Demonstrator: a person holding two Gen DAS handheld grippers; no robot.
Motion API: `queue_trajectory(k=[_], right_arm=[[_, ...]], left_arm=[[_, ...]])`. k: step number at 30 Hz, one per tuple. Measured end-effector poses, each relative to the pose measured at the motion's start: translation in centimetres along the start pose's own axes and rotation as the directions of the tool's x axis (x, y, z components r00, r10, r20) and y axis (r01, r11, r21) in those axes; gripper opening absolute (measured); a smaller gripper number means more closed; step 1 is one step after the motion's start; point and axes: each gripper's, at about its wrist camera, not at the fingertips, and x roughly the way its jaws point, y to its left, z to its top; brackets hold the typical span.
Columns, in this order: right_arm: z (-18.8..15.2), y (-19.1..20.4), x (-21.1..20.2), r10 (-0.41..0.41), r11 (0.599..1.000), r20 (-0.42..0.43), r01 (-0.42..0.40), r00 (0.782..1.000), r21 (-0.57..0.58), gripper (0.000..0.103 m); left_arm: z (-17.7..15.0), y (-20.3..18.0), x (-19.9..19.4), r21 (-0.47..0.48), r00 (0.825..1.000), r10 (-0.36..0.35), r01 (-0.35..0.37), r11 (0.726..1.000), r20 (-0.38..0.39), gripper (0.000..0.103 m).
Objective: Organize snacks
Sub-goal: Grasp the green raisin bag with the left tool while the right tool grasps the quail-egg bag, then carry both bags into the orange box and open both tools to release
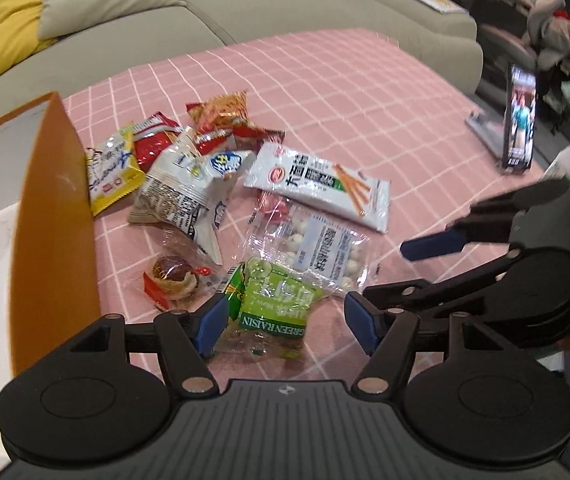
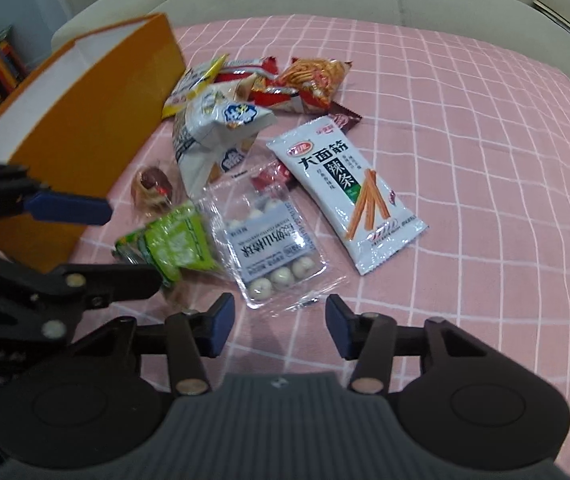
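Orange box [image 2: 85, 120] stands at 10 o'clock of the snack pile on the pink checked cloth [image 2: 465, 140], its wall close beside the wrappers. Phone [image 1: 521, 120] propped upright at 2 o'clock, well apart. Raisin bag [image 1: 273, 308] lies at the pile's near edge, label upside down to the left camera, long axis running 12 to 6. Left gripper [image 1: 285, 320] low, jaws wide around the bag, left pad touching it. Right gripper [image 2: 281, 324] jaws wide, holding nothing, just short of the clear candy bag [image 2: 273, 248]. Stick-snack packet [image 2: 349, 196] slants 11 to 5.
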Motion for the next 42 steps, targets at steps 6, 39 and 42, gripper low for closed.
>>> queue_trajectory(k=[6, 39, 42], right_arm=[[0.3, -0.2, 1.7, 0.019, 0.992, -0.013, -0.021, 1.0, -0.123, 0.049], [3.5, 1.6, 5.7, 0.022, 0.977, -0.038, -0.03, 0.999, -0.213, 0.061], [3.3, 1.7, 5.6, 0.026, 0.98, -0.032, -0.031, 0.999, -0.196, 0.059]], left_arm=[[0.8, -0.2, 2.4, 0.102, 0.998, 0.044, -0.038, 0.994, -0.054, 0.072], [2.5, 2.4, -2.2, -0.012, 0.992, 0.112, -0.113, 0.994, -0.061, 0.044], [2.4, 2.5, -2.7, -0.02, 0.991, 0.122, -0.123, 0.992, -0.053, 0.044]])
